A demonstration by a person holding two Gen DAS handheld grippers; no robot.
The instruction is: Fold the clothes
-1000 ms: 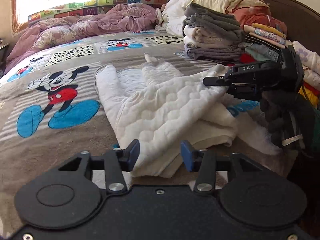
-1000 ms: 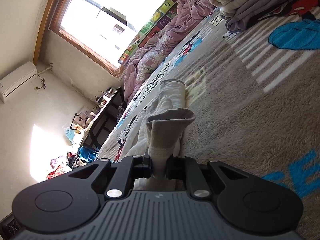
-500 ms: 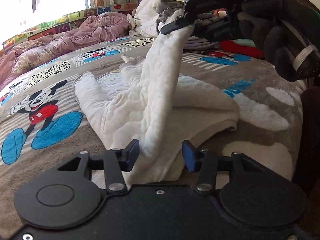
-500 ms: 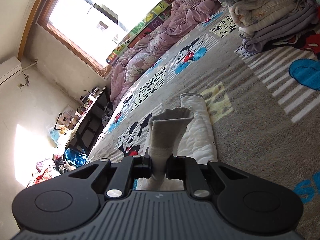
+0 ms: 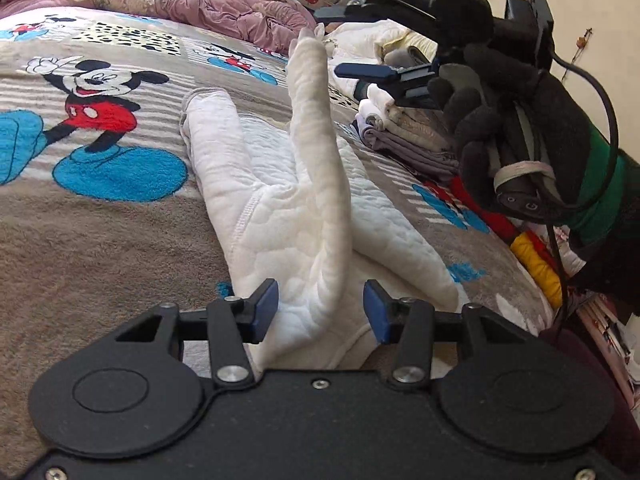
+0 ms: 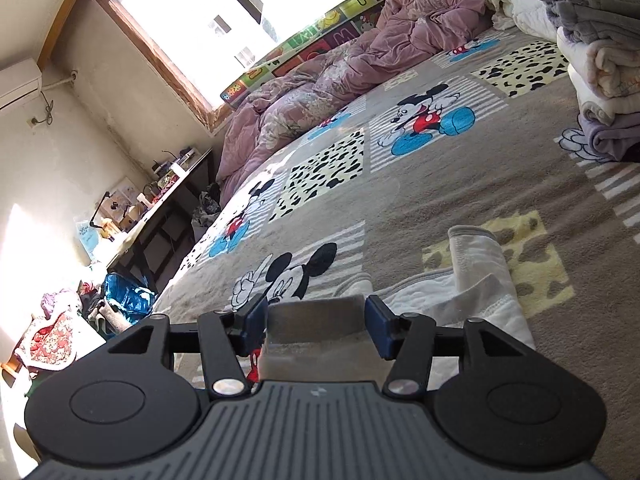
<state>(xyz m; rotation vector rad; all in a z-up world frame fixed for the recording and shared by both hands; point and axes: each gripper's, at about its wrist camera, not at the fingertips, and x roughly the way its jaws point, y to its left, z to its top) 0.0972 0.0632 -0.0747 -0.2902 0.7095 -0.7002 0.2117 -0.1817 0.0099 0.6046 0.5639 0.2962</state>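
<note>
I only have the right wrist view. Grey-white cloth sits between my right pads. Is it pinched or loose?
Observer: Loose, as far as I can tell. In the left wrist view the right gripper has its jaws opening. The raised end of the white garment stands at its fingertips, with the two fingers well apart.
Operator: And the left gripper, has it got the other end?
Observer: Not gripped. The left gripper is open, and the garment's near end lies between its pads on the blanket.
</note>
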